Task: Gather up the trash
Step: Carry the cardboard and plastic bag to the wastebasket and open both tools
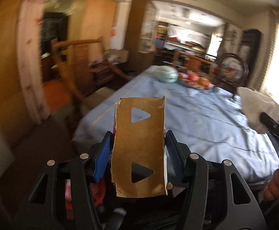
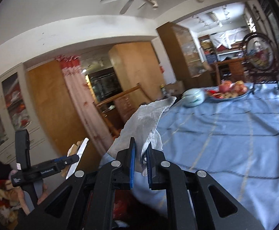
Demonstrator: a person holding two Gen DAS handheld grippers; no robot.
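My left gripper point(image 1: 138, 134) is shut on a flattened brown cardboard piece point(image 1: 139, 143) with two triangular cut-outs, held upright above the near edge of the table. My right gripper point(image 2: 141, 143) is shut on a crumpled white paper towel point(image 2: 145, 118), which rises up and left from the jaws. The left gripper and its cardboard also show in the right wrist view point(image 2: 70, 159) at the lower left. The right gripper shows at the right edge of the left wrist view point(image 1: 273, 126), with the white towel point(image 1: 254, 103).
A round table with a blue cloth point(image 2: 235, 134) holds a pale green lidded jar point(image 2: 194, 95), a plate of fruit point(image 2: 229, 92) and a round framed ornament point(image 2: 260, 53). Wooden chairs point(image 1: 76, 57) stand at the left. Red things point(image 1: 99, 189) lie below the grippers.
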